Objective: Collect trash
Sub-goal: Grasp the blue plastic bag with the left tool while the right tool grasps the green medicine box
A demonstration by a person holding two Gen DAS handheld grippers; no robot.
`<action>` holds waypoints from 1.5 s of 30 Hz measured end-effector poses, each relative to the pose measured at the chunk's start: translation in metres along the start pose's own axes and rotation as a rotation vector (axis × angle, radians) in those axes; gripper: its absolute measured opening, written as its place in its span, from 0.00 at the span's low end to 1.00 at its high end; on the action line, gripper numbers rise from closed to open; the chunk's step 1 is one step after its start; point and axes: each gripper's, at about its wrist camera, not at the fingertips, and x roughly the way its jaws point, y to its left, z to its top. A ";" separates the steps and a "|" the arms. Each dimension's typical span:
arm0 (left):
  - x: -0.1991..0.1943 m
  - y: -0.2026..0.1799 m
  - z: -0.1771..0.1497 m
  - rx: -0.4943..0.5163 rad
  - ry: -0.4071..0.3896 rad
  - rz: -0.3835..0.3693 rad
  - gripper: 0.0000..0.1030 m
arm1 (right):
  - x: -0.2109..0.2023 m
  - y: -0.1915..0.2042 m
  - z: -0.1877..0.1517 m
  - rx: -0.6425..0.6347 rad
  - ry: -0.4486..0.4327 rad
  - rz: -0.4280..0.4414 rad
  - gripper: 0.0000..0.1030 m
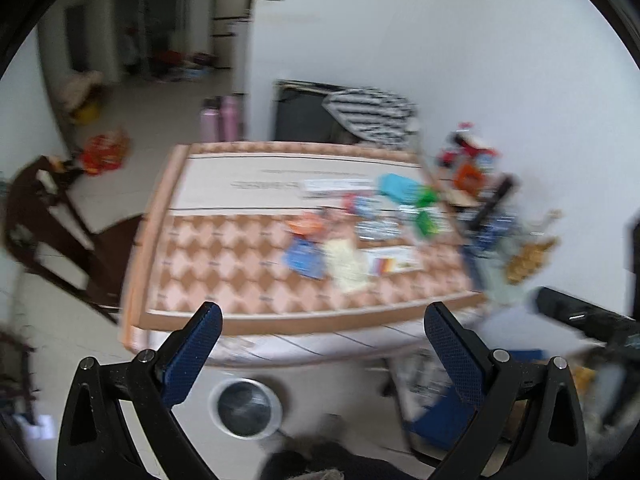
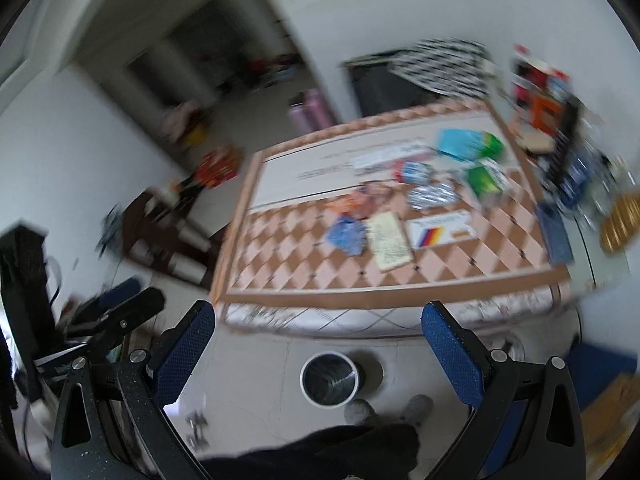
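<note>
Both views are motion-blurred. A table with a checkered orange cloth [image 1: 240,264] [image 2: 304,264] carries a scatter of wrappers and packets: a blue crumpled wrapper [image 1: 304,258] [image 2: 346,234], a pale yellow packet [image 1: 346,264] [image 2: 390,242], a white box with a colour stripe [image 1: 394,260] [image 2: 442,230], silver wrappers [image 2: 432,196], green packets [image 2: 486,178]. A round bin with a white rim [image 1: 245,408] [image 2: 330,378] stands on the floor before the table. My left gripper [image 1: 324,312] and right gripper [image 2: 320,310] both hang open and empty, short of the table's near edge.
A dark wooden chair [image 1: 52,224] [image 2: 168,232] stands left of the table. Clutter of boxes and bottles [image 1: 480,184] [image 2: 560,120] crowds the table's right end. A person's feet in grey slippers [image 2: 384,408] are by the bin. The other gripper [image 2: 116,320] shows at left.
</note>
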 end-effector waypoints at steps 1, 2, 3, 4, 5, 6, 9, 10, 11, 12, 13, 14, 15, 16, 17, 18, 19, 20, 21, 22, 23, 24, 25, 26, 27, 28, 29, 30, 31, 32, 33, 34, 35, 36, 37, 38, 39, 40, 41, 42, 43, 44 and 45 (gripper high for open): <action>0.016 0.004 0.002 0.005 0.008 0.047 1.00 | 0.008 -0.011 0.000 0.065 -0.017 -0.035 1.00; 0.031 0.008 0.004 0.008 0.021 0.077 1.00 | 0.015 -0.018 0.000 0.111 -0.027 -0.066 1.00; 0.048 0.013 0.006 0.004 0.040 0.100 1.00 | 0.028 -0.033 -0.001 0.179 -0.041 -0.105 1.00; 0.068 0.025 0.010 -0.007 0.065 0.118 1.00 | 0.037 -0.043 -0.001 0.223 -0.049 -0.128 1.00; 0.085 0.031 0.011 -0.017 0.091 0.129 1.00 | 0.050 -0.055 -0.001 0.278 -0.054 -0.152 1.00; 0.102 0.036 0.014 -0.029 0.121 0.135 1.00 | 0.064 -0.069 0.000 0.333 -0.053 -0.181 1.00; 0.158 0.046 0.025 -0.060 0.212 0.137 1.00 | 0.112 -0.104 0.022 0.382 -0.022 -0.289 1.00; 0.180 0.048 0.030 -0.076 0.243 0.143 1.00 | 0.126 -0.112 0.033 0.376 -0.007 -0.313 1.00; 0.197 0.049 0.033 -0.090 0.267 0.150 1.00 | 0.140 -0.120 0.042 0.362 0.008 -0.340 1.00; 0.216 0.050 0.037 -0.107 0.295 0.155 1.00 | 0.156 -0.130 0.053 0.344 0.029 -0.365 1.00; 0.232 0.049 0.040 -0.119 0.317 0.160 1.00 | 0.174 -0.142 0.066 0.315 0.055 -0.388 1.00; 0.252 0.047 0.043 -0.127 0.340 0.175 1.00 | 0.189 -0.151 0.079 0.291 0.077 -0.400 1.00; 0.268 0.043 0.045 -0.128 0.358 0.191 1.00 | 0.204 -0.161 0.092 0.260 0.099 -0.420 1.00; 0.286 0.039 0.048 -0.128 0.380 0.208 1.00 | 0.221 -0.174 0.108 0.227 0.131 -0.443 1.00; 0.301 0.037 0.050 -0.128 0.396 0.217 1.00 | 0.235 -0.184 0.122 0.201 0.160 -0.456 1.00; 0.317 0.034 0.053 -0.130 0.413 0.222 1.00 | 0.250 -0.197 0.137 0.171 0.191 -0.464 1.00; 0.334 0.031 0.054 -0.128 0.434 0.228 1.00 | 0.267 -0.211 0.154 0.136 0.225 -0.479 1.00; 0.348 0.028 0.056 -0.127 0.449 0.230 1.00 | 0.281 -0.221 0.166 0.103 0.262 -0.496 1.00; 0.361 0.026 0.056 -0.126 0.465 0.229 1.00 | 0.300 -0.235 0.180 0.068 0.307 -0.512 1.00; 0.373 0.023 0.057 -0.125 0.478 0.222 1.00 | 0.315 -0.245 0.190 0.042 0.347 -0.527 1.00; 0.385 0.020 0.055 -0.124 0.495 0.216 1.00 | 0.330 -0.253 0.198 0.025 0.382 -0.536 1.00; 0.393 0.019 0.054 -0.123 0.510 0.214 1.00 | 0.343 -0.262 0.204 0.009 0.416 -0.538 1.00; 0.403 0.017 0.051 -0.127 0.531 0.201 1.00 | 0.359 -0.272 0.209 0.000 0.454 -0.535 1.00; 0.411 0.016 0.049 -0.130 0.547 0.188 0.99 | 0.371 -0.278 0.212 -0.005 0.484 -0.526 1.00; 0.419 0.014 0.047 -0.129 0.564 0.184 0.99 | 0.384 -0.283 0.213 -0.007 0.515 -0.511 1.00; 0.427 0.013 0.044 -0.126 0.583 0.180 0.99 | 0.396 -0.287 0.214 -0.023 0.535 -0.532 1.00; 0.434 0.012 0.041 -0.124 0.597 0.174 0.99 | 0.402 -0.288 0.216 -0.052 0.539 -0.565 1.00; 0.440 0.012 0.039 -0.124 0.608 0.172 0.94 | 0.409 -0.290 0.218 -0.065 0.549 -0.574 1.00; 0.445 0.012 0.038 -0.125 0.619 0.168 0.94 | 0.413 -0.291 0.220 -0.070 0.555 -0.586 1.00; 0.444 0.012 0.039 -0.134 0.604 0.156 0.92 | 0.416 -0.293 0.222 -0.067 0.565 -0.588 1.00; 0.443 0.013 0.039 -0.134 0.597 0.159 0.82 | 0.419 -0.294 0.224 -0.066 0.572 -0.584 1.00; 0.443 0.013 0.040 -0.128 0.593 0.162 0.72 | 0.421 -0.295 0.226 -0.068 0.577 -0.581 1.00; 0.442 0.014 0.039 -0.115 0.599 0.169 0.59 | 0.423 -0.298 0.227 -0.061 0.583 -0.574 1.00; 0.441 0.015 0.038 -0.105 0.597 0.173 0.52 | 0.424 -0.299 0.228 -0.059 0.587 -0.573 0.99; 0.439 0.015 0.038 -0.098 0.591 0.176 0.46 | 0.423 -0.301 0.229 -0.062 0.583 -0.576 0.96; 0.437 0.016 0.038 -0.089 0.586 0.181 0.35 | 0.422 -0.301 0.230 -0.065 0.577 -0.581 0.93; 0.435 0.017 0.038 -0.081 0.584 0.184 0.27 | 0.420 -0.301 0.232 -0.064 0.567 -0.577 0.92; 0.435 0.017 0.041 -0.082 0.581 0.176 0.24 | 0.417 -0.301 0.236 -0.046 0.559 -0.555 0.91; 0.430 0.016 0.040 -0.082 0.576 0.177 0.19 | 0.413 -0.297 0.234 -0.027 0.551 -0.532 0.90; 0.425 0.016 0.041 -0.074 0.566 0.183 0.14 | 0.410 -0.296 0.234 -0.011 0.543 -0.516 0.90; 0.419 0.017 0.042 -0.068 0.556 0.188 0.14 | 0.406 -0.295 0.233 -0.009 0.532 -0.509 0.89; 0.412 0.020 0.046 -0.066 0.541 0.193 0.13 | 0.402 -0.293 0.232 -0.008 0.521 -0.510 0.89; 0.407 0.021 0.048 -0.066 0.530 0.199 0.13 | 0.397 -0.290 0.231 -0.006 0.504 -0.514 0.89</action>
